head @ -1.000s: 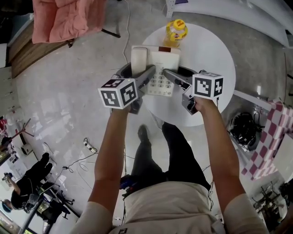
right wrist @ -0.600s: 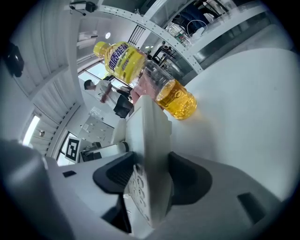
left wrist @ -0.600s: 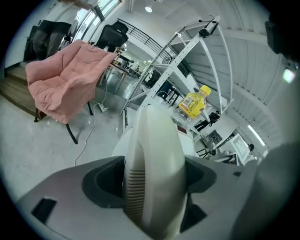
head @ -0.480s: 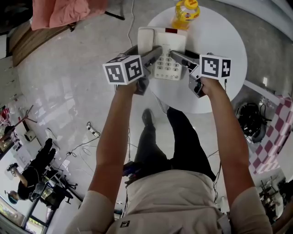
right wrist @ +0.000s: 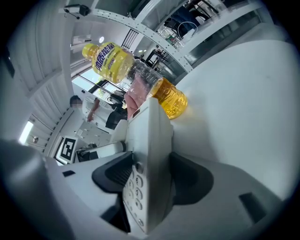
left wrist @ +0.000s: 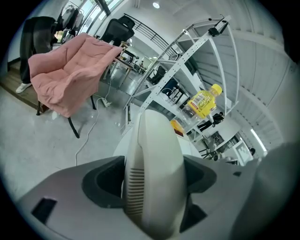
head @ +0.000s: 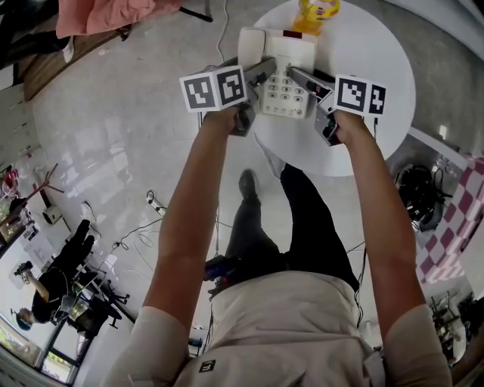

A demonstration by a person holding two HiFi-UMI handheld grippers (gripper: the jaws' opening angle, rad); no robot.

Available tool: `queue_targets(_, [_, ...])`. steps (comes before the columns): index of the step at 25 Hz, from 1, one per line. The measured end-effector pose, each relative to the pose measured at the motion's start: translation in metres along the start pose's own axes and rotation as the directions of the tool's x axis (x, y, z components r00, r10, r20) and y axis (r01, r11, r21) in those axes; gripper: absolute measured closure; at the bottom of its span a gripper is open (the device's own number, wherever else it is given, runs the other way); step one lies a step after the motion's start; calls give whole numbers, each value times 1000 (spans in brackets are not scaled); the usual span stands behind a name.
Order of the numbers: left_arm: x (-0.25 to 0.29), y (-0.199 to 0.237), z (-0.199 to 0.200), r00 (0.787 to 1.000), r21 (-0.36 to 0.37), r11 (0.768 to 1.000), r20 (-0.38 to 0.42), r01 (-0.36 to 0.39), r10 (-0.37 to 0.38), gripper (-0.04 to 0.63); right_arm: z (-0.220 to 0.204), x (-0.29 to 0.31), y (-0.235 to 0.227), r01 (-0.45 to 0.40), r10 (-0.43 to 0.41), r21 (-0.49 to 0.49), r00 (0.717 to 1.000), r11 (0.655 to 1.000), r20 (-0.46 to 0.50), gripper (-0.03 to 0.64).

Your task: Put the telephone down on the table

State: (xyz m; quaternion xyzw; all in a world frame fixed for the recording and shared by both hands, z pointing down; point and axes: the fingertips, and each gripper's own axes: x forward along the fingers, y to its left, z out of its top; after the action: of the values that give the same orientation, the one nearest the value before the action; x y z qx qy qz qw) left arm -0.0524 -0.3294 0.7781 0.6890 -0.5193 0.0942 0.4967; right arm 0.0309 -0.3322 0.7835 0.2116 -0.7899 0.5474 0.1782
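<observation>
Grey polished floor (head: 106, 136), big open room, pink-draped chair (left wrist: 65, 79) well off to my left. White round table (head: 378, 83), top looks smooth and hard, with a yellow bottle (head: 318, 7) standing at the far side just beyond the telephone (head: 287, 75). The phone is over the table's left half; I can't tell if its base touches the top yet. Off-white hard plastic shell: I judge it stiff, fairly light and slick. The handset (left wrist: 152, 173) only sits in its cradle, so tilt could dump it. Best hold is the two long sides. My left gripper (head: 261, 75) is clamped across the handset side. My right gripper (head: 302, 78) straddles the keypad edge, jaws very wide and just been opening, pads apparently touching both faces.
</observation>
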Motion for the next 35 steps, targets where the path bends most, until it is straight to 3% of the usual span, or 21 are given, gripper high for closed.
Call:
queue_targets(11, [-18, -1, 15, 995, 53, 996, 82, -66, 62, 261, 8, -6, 1, 180, -178, -171, 984, 969, 24, 376])
queue_targets(21, [-75, -21, 40, 985, 166, 978, 139, -124, 101, 298, 21, -38, 19, 312, -298, -218, 950, 925, 94, 448])
queue_targets(27, [-125, -51, 57, 976, 215, 970, 210, -110, 64, 375, 34, -71, 64, 335, -297, -282, 940, 899, 169, 516])
queue_targets(31, [-169, -83, 76, 960, 253, 964, 282, -79, 5, 438, 44, -98, 110, 322, -252, -331, 938, 887, 237, 620])
queue_targets(35, [-216, -117, 93, 937, 311, 949, 346, -55, -59, 513, 50, -127, 161, 294, -183, -385, 936, 875, 301, 627])
